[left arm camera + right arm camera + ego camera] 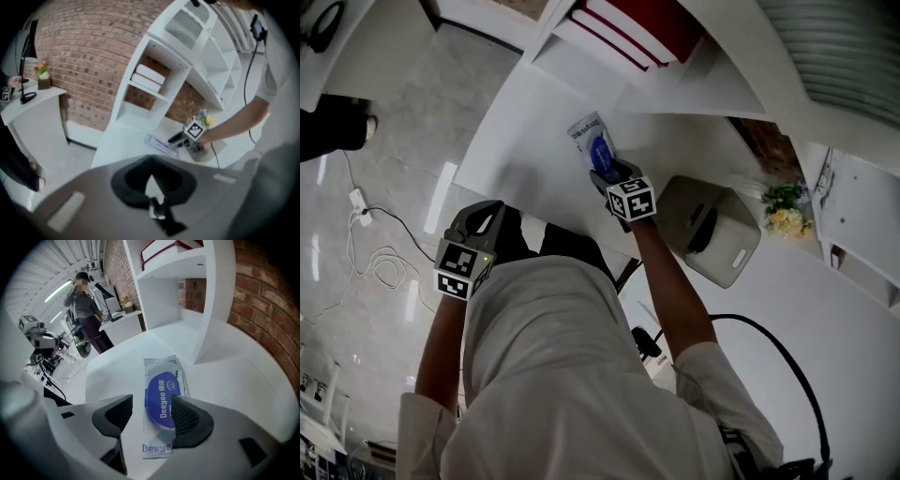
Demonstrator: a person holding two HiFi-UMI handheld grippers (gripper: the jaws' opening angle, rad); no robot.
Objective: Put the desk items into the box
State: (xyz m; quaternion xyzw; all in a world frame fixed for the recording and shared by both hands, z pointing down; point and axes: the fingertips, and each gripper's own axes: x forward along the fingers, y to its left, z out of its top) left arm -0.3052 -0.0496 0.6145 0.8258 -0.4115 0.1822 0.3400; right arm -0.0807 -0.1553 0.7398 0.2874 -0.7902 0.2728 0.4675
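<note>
Right gripper (150, 420): jaws parted, lowered around the near end of a Deeyeo wet-wipes pack (161, 394); one pad (187, 418) is seen over the pack's edge, the other is set apart from it, so nothing is clamped yet. The straddle is judged to be the set-up for a pinch across the pack's short width, the only way a flat soft packet lying face-up can be taken. Left gripper (157, 197): jaws drawn together, nothing held between them; it is carried back off the desk's near edge, close to the person's body, presumably to be kept out of the working arm's way. Wet-wipes pack, as located from the head view (592, 141): laid flat on the white desk (534, 141), well in from the desk's near edge, just below the shelf unit (609, 66) on which red books (637, 23) are stacked. Box (680, 202): beige, open-topped, with a dark item already inside, stood on the same desk to the right of the right gripper (607, 172) and near it. Bare desktop is noted on both sides of the pack and between pack and box; the shelf upright (215, 301) is found beyond the pack on its right, so a lift and a rightward carry is judged unobstructed.
</note>
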